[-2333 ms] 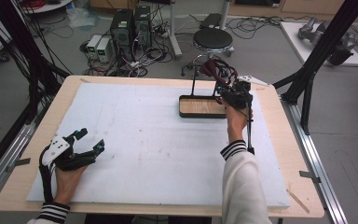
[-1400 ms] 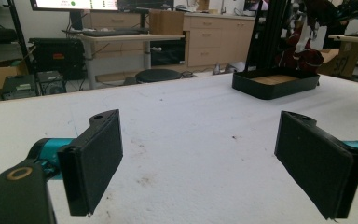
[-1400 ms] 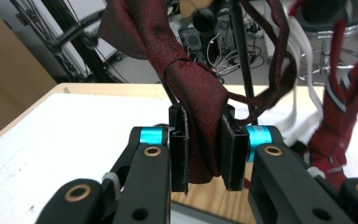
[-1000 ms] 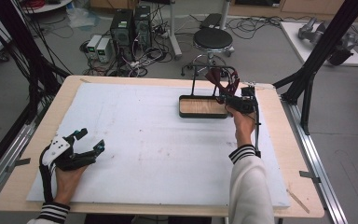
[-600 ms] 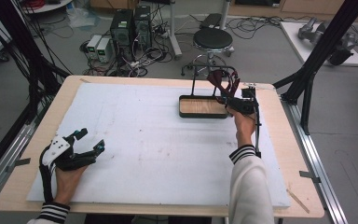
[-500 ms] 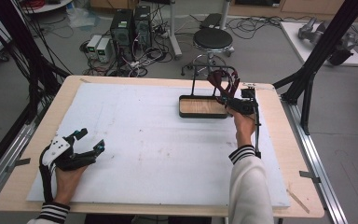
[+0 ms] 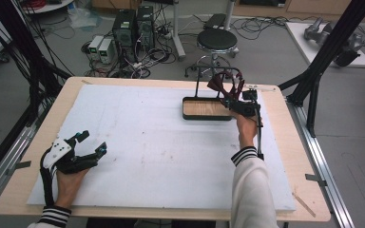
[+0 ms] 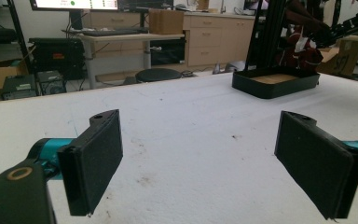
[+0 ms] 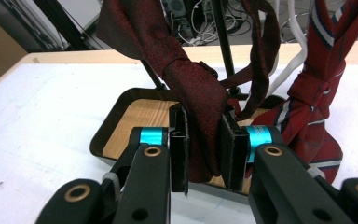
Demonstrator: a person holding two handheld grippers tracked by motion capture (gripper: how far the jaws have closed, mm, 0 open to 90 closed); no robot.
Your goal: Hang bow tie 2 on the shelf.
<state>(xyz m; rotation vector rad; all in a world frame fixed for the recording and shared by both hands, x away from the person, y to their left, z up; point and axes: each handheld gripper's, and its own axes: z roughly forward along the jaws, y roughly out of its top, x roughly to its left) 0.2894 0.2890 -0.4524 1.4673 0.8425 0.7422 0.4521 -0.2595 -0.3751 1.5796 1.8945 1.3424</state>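
Nearest to me, at the counter's [image 7: 138, 142] near left corner, my left hand-held gripper [image 7: 89, 144] rests low on the white foam sheet with its jaws spread wide and nothing between them. I read it as parked there, out of the way, since the work is on the other side.

Farther along, toward the far right corner, my right hand-held gripper [image 9: 204, 154] is clamped on the dark red woven necktie [image 9: 196, 98], gripping the broad blade just below the knot. Holding it there, I judge, keeps control of the whole loop while the fabric hangs free above the pads. The jaws sit nearly together because the cloth is thin.

The tie hangs from the thin black metal stand [image 7: 197, 81] that rises from the shallow black tray with a wooden floor [image 7: 204, 109]; the tray gives the rack a weighted base. Just beside it, on the same rack, a red necktie with white and navy stripes [image 9: 324, 79] droops untouched, its tail reaching the tray.
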